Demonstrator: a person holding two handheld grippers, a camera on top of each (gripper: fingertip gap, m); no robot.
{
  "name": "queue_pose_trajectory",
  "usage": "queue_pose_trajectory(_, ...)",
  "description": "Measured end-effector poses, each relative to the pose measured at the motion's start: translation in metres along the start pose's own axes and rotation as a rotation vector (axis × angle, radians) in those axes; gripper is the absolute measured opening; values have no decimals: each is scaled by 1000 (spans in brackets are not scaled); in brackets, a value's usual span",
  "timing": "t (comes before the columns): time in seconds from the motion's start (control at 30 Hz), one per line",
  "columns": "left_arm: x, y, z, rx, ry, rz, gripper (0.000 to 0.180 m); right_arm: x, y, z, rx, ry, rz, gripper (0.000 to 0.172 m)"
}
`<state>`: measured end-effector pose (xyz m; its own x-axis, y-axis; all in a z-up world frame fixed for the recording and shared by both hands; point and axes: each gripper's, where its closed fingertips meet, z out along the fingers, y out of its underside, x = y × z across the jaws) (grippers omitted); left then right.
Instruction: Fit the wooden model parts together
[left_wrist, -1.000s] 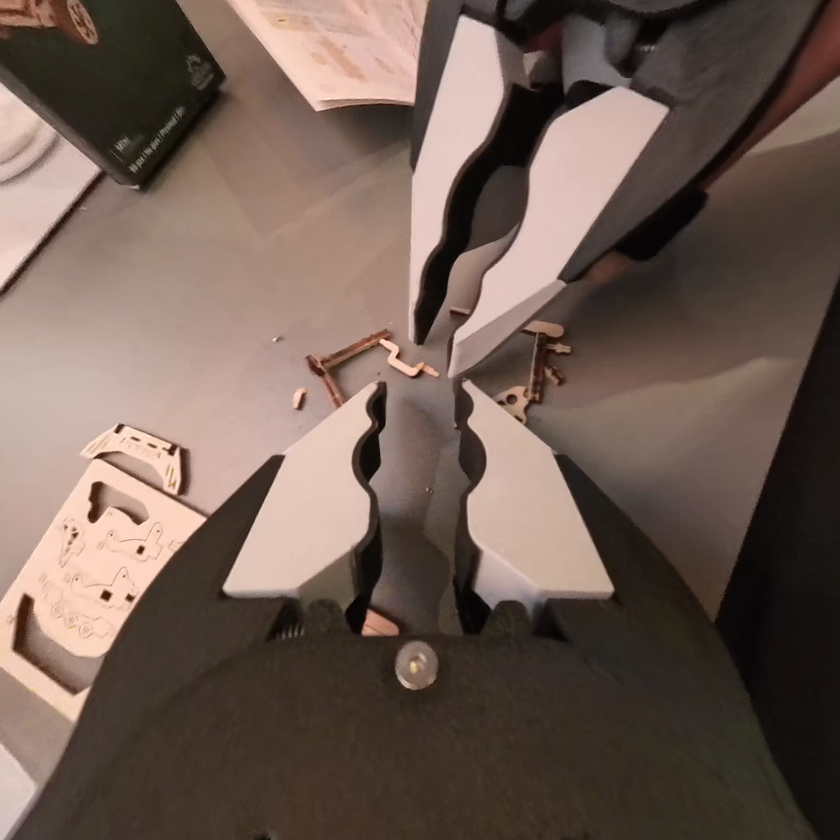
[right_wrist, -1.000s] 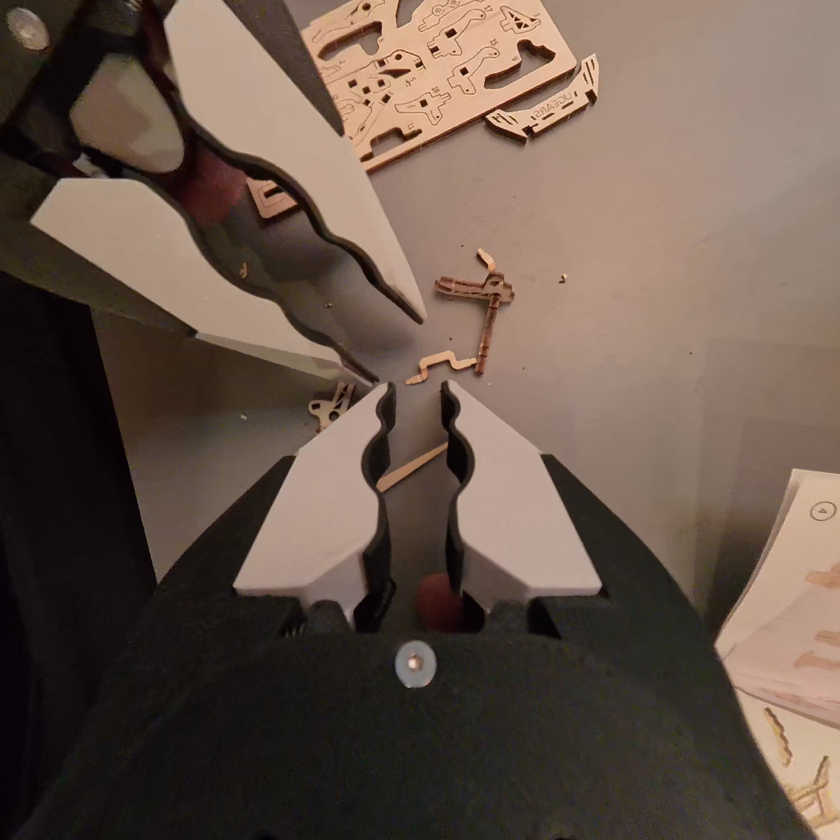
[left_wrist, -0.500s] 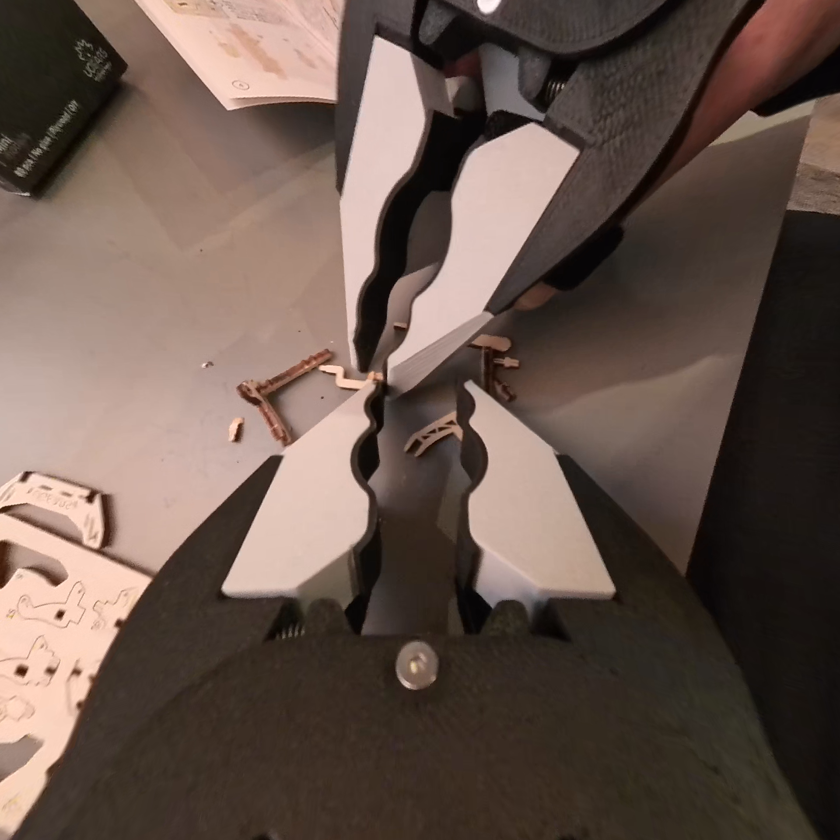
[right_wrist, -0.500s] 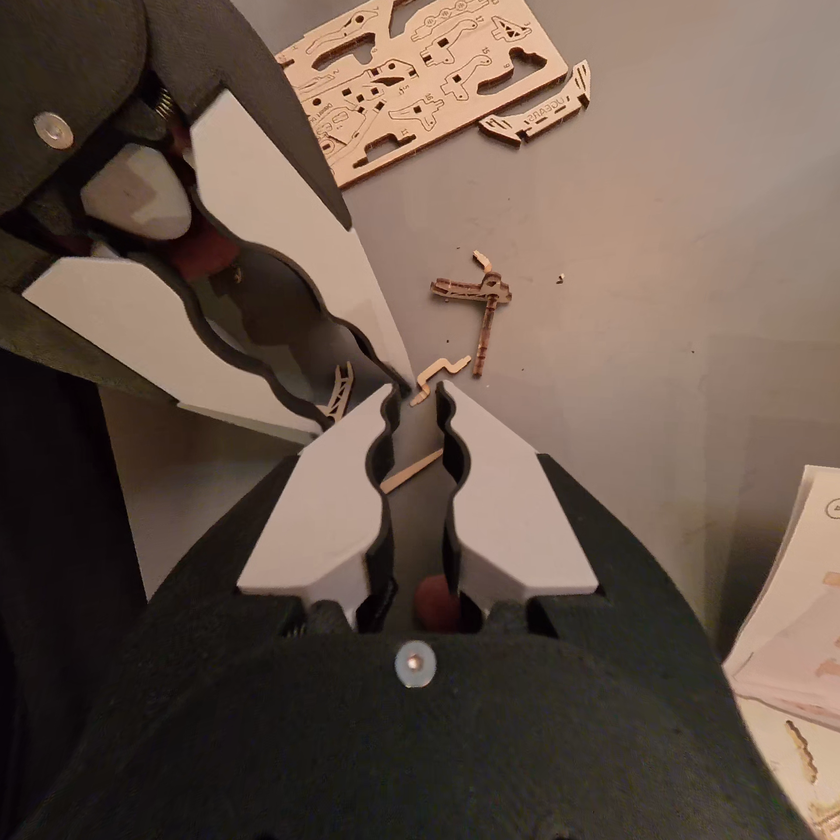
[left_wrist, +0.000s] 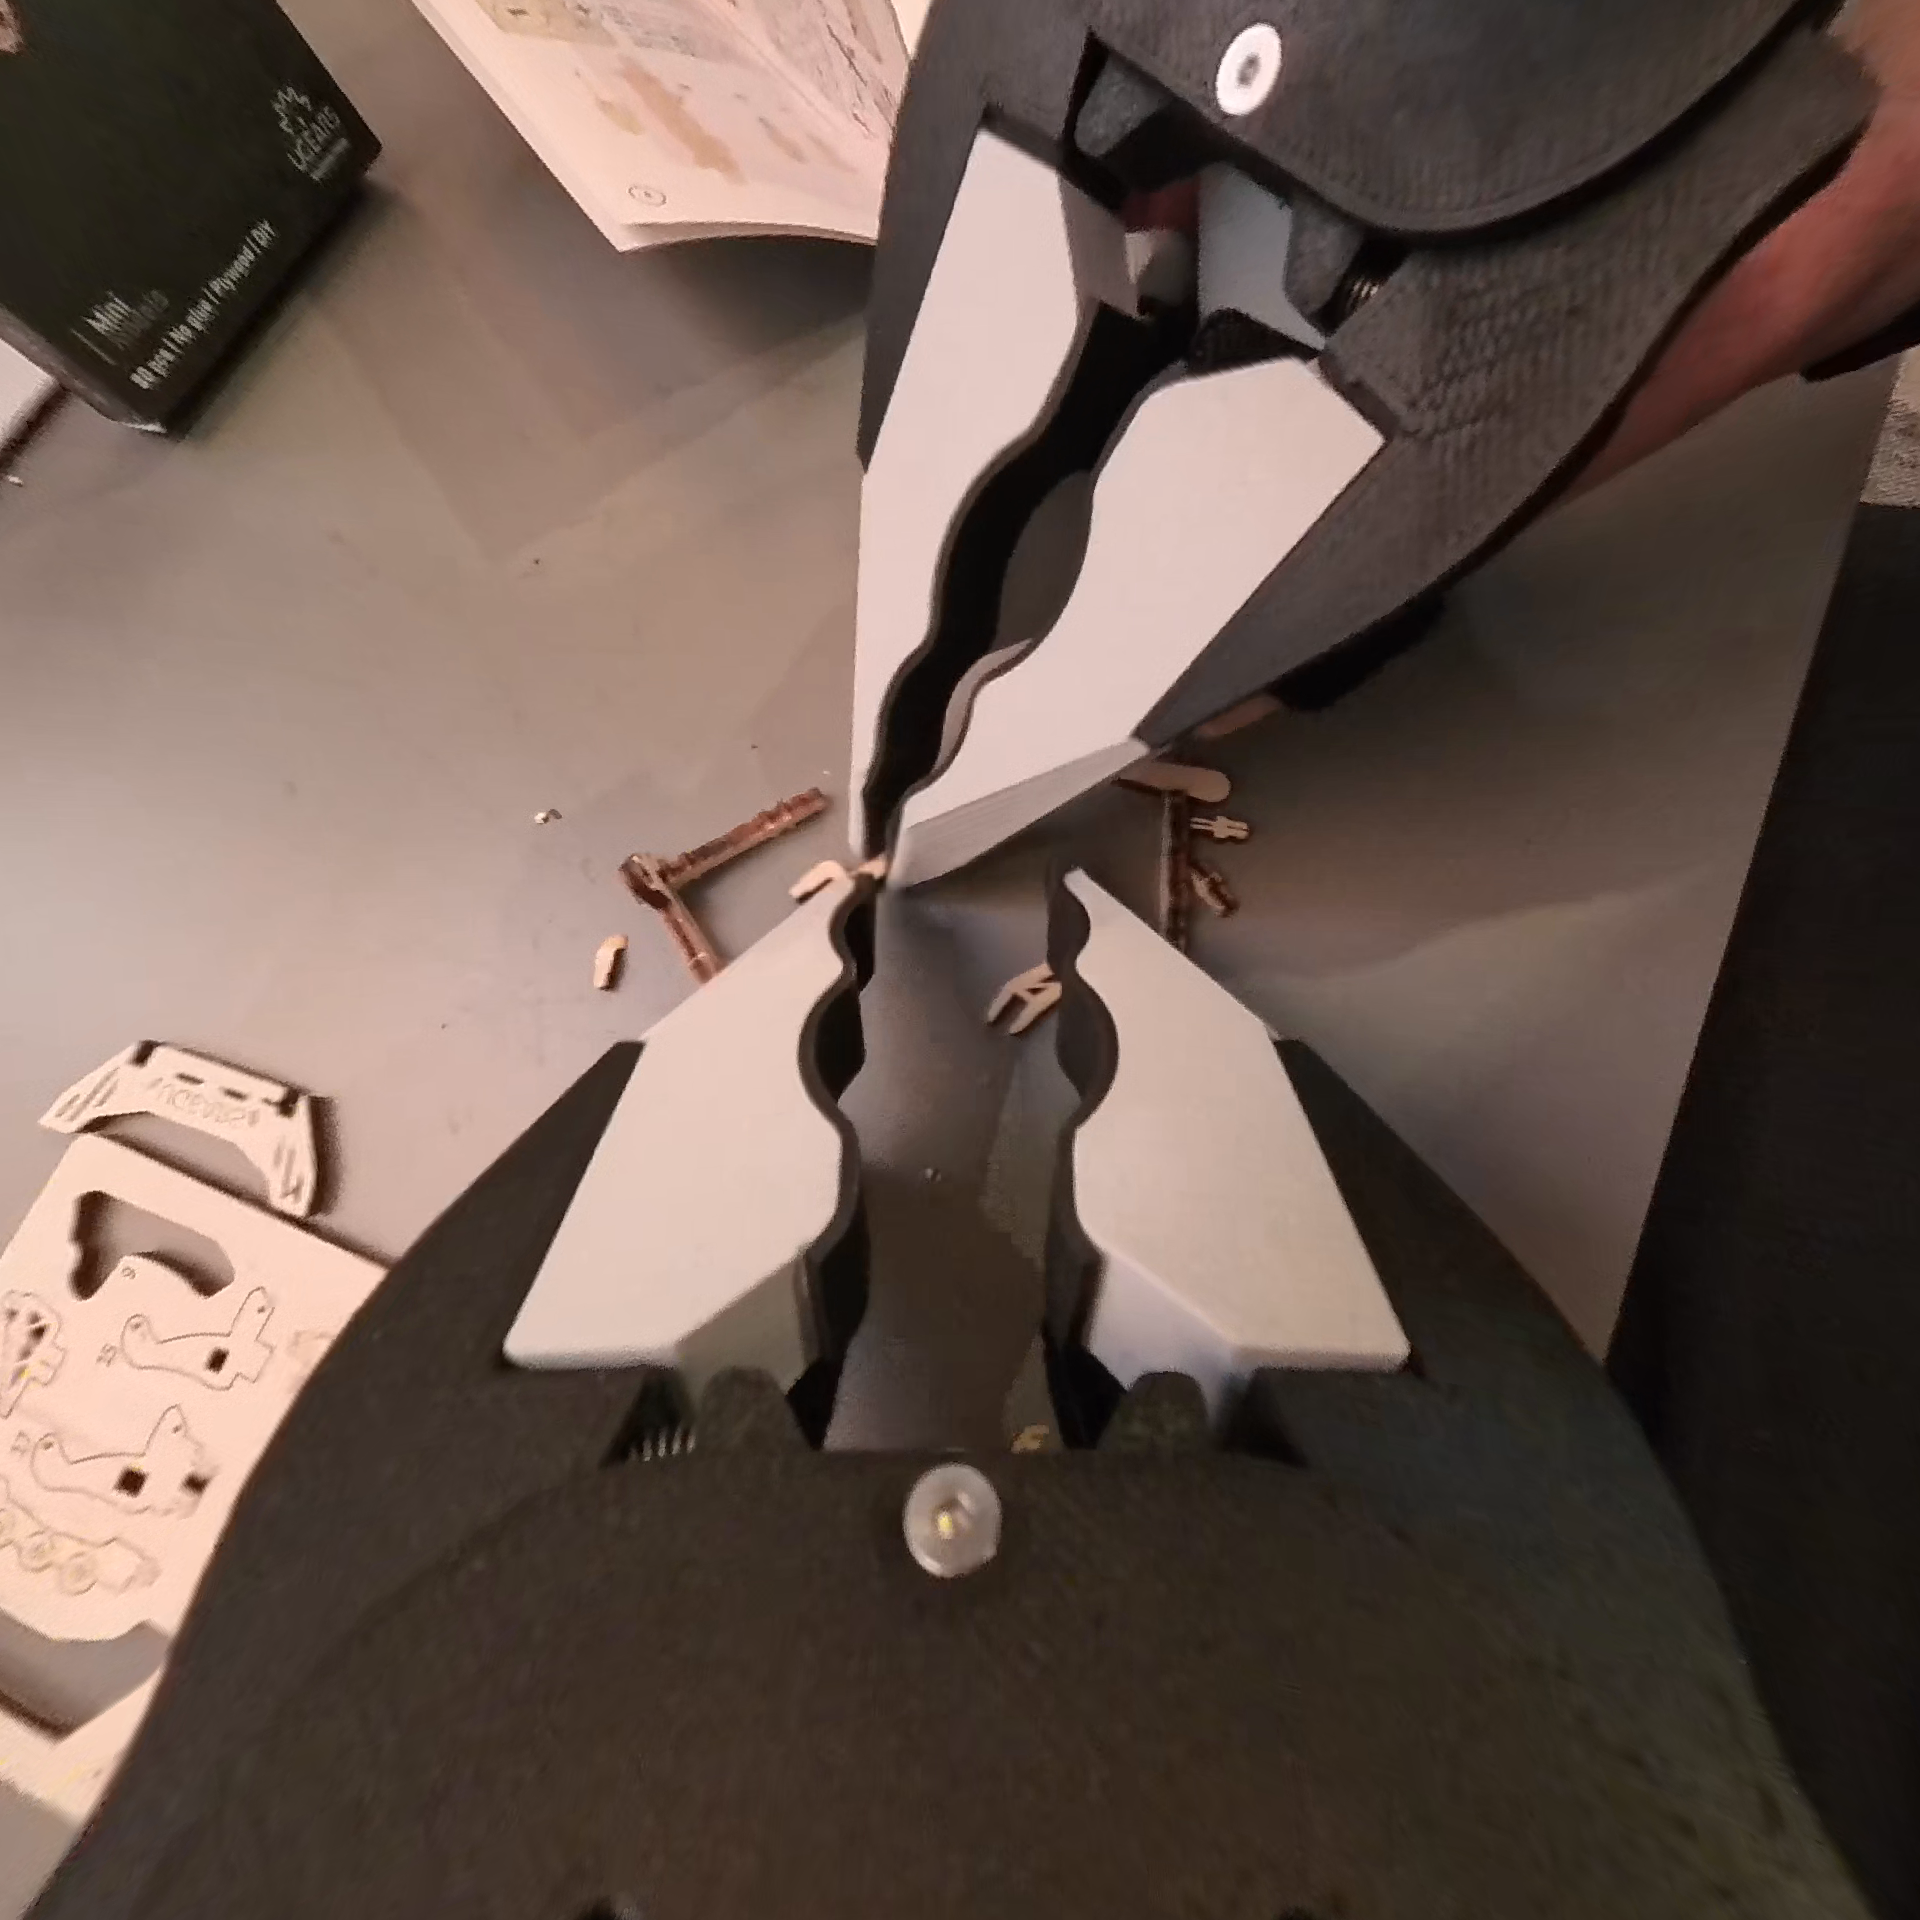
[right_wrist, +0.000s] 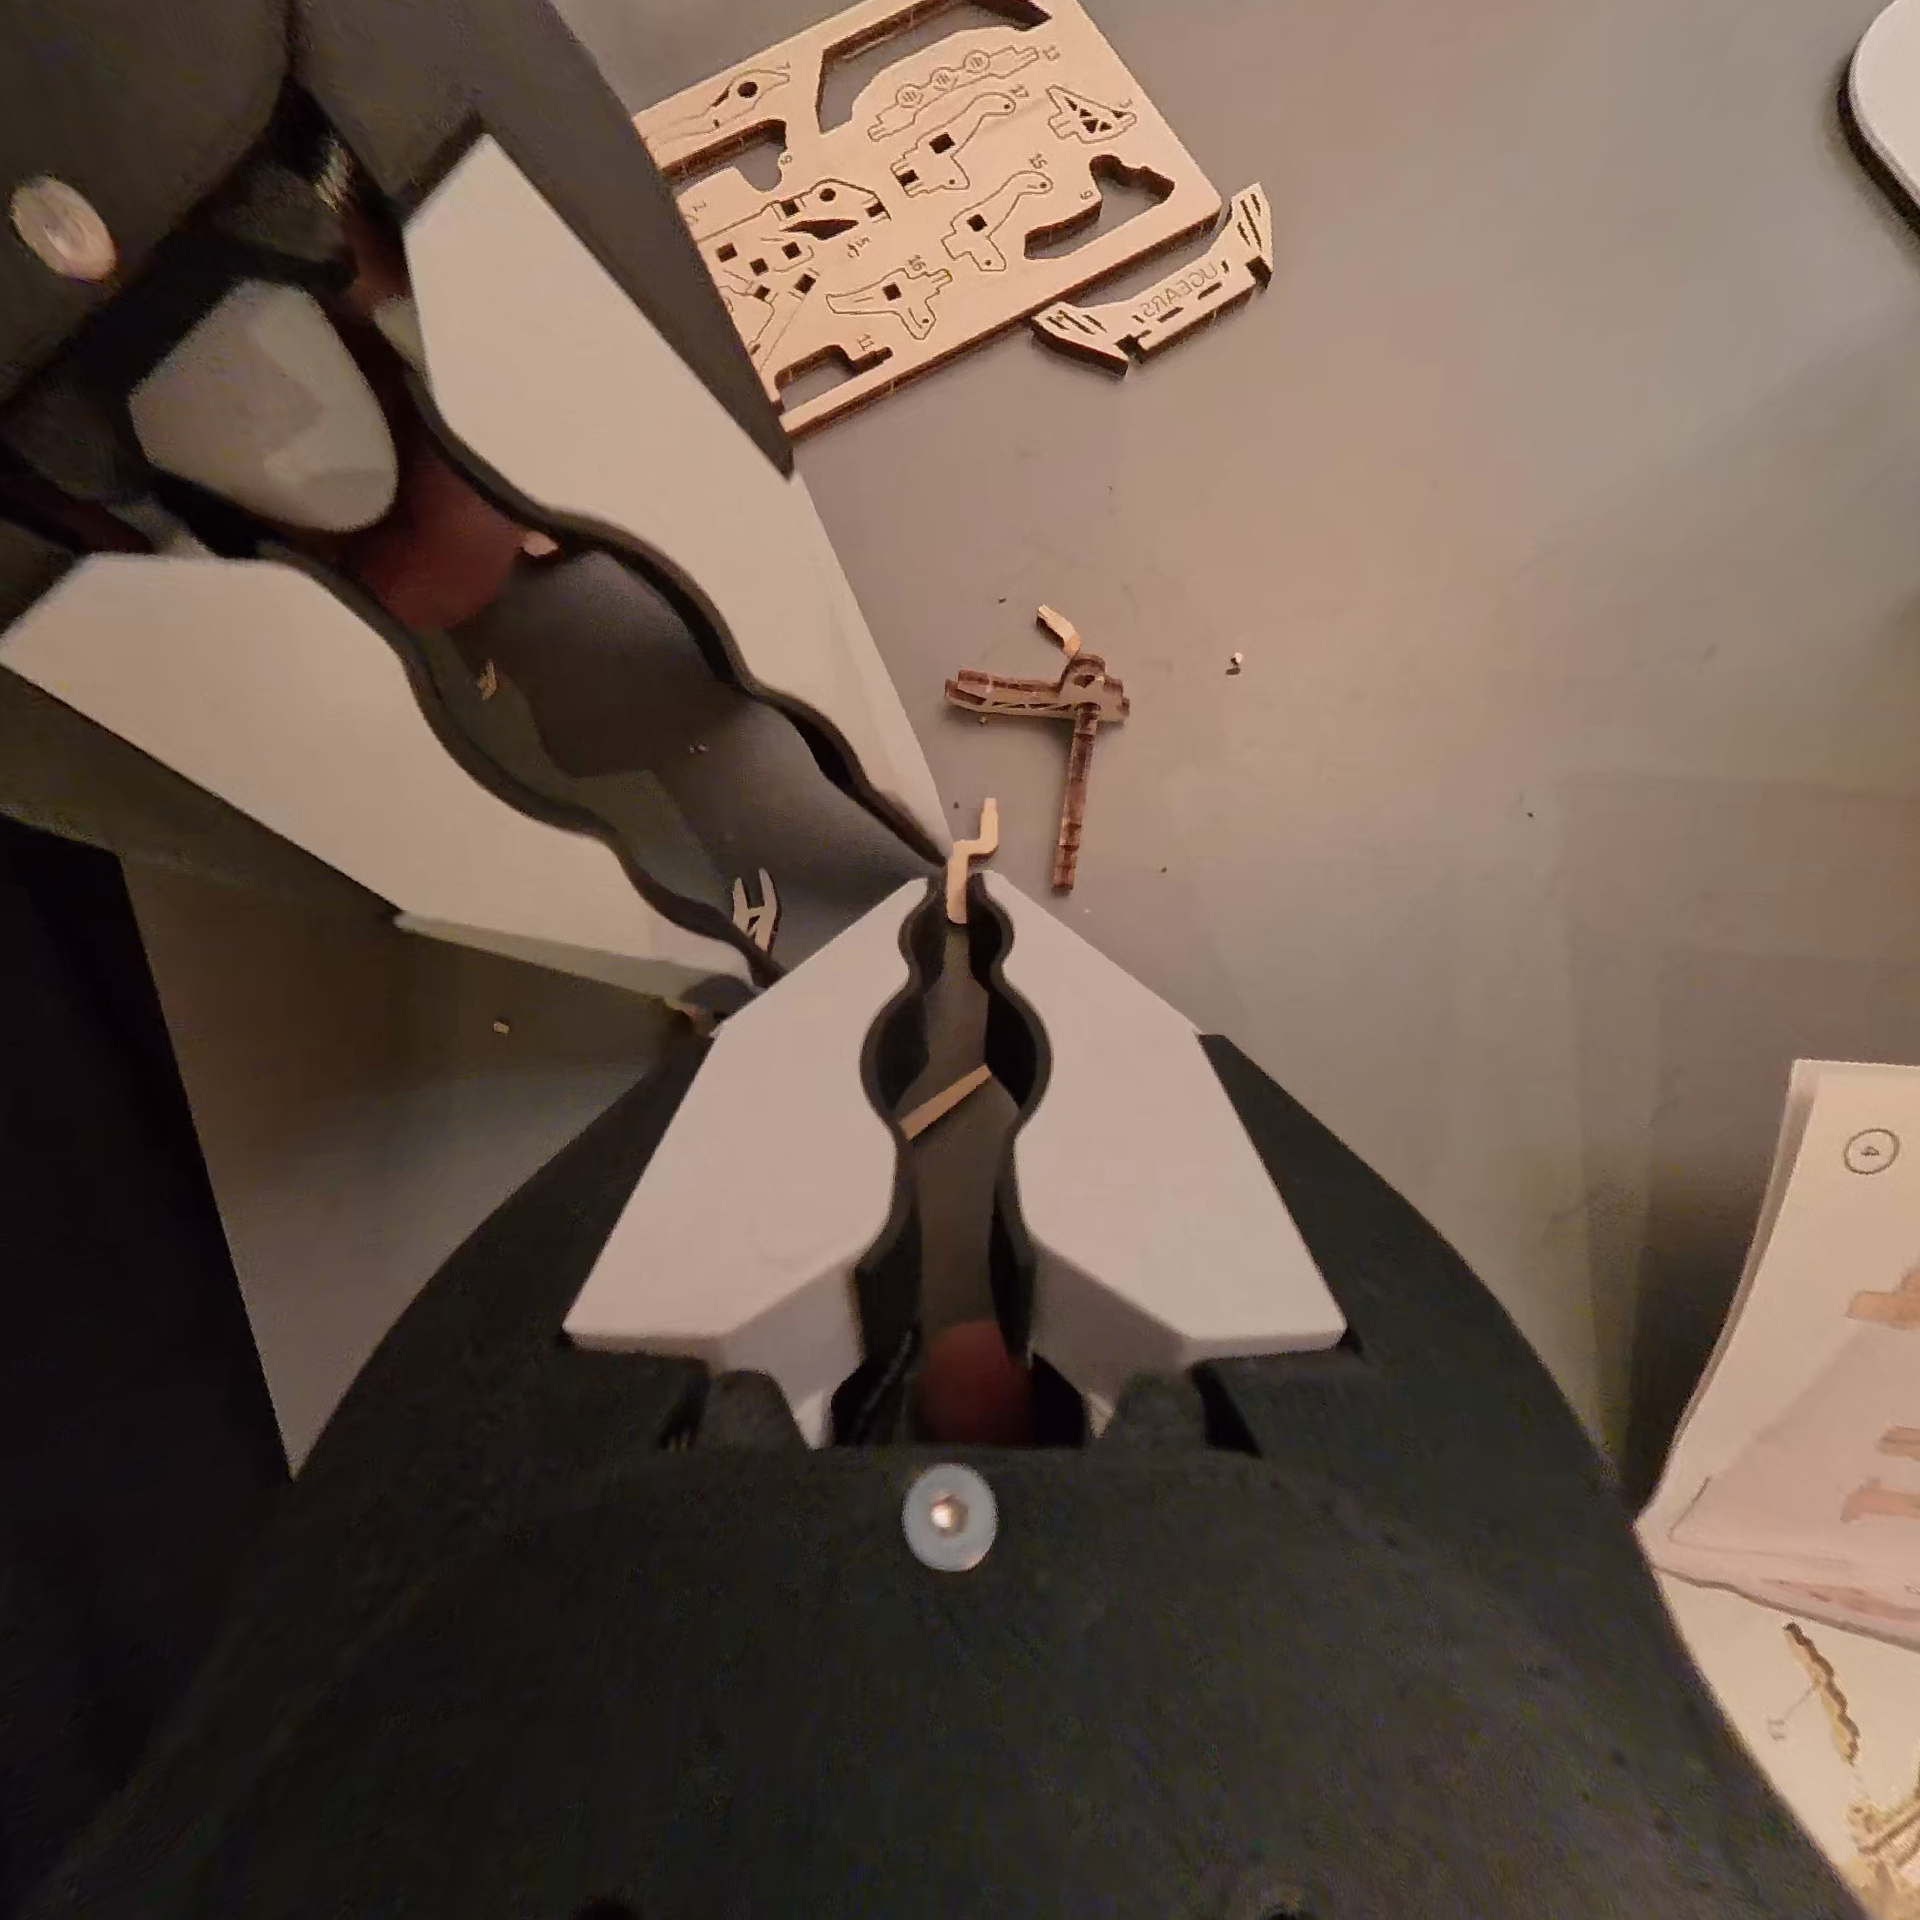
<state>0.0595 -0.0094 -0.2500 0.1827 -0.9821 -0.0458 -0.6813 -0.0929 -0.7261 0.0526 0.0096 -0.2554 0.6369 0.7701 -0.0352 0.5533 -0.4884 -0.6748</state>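
My right gripper (right_wrist: 961, 888) is shut on a small pale zigzag wooden part (right_wrist: 974, 857), pinched at the very fingertips with its free end sticking out ahead. In the left wrist view this gripper (left_wrist: 878, 857) comes down from above, holding the same part (left_wrist: 831, 881). My left gripper (left_wrist: 961, 899) is open, its left fingertip almost touching the right gripper's tips. A small wooden strut (left_wrist: 1023, 1000) lies on the grey table (left_wrist: 364, 675) between the left fingers, which do not press on it. The strut also shows in the right wrist view (right_wrist: 756, 912).
A brown L-shaped wooden assembly (right_wrist: 1070, 717) lies just beyond the tips. Another small assembly (left_wrist: 1190, 842) lies to the right. A cut-out wooden sheet (right_wrist: 914, 208) and a loose bumper-shaped piece (right_wrist: 1174, 301) lie farther off. There is also a black box (left_wrist: 156, 208) and an instruction booklet (left_wrist: 707, 114). Only a small space, under 4 cm, lies between the two pairs of fingers.
My right gripper's fingers closed on the zigzag part, which had lain on the table ahead of its tips. The left gripper stayed open and now has the strut between its fingers.
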Motion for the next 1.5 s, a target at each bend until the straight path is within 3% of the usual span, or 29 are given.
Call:
queue_pose_trajectory(0.3, -51, -4, -19, 53, -205, 2, 35, 12, -16, -16, 71, 14, -57, 2)
queue_pose_trajectory(0.6, -47, 9, -2, -19, -154, 11, 38, 17, -18, 0, 84, 17, -26, 2)
queue_pose_trajectory(1.2, -42, 4, 3, -19, -123, 35, 35, 18, -22, 5, 60, -44, 81, 2)
queue_pose_trajectory(1.5, -43, 4, 2, -17, -124, 36, 36, 19, -23, 5, 36, -73, 51, 2)
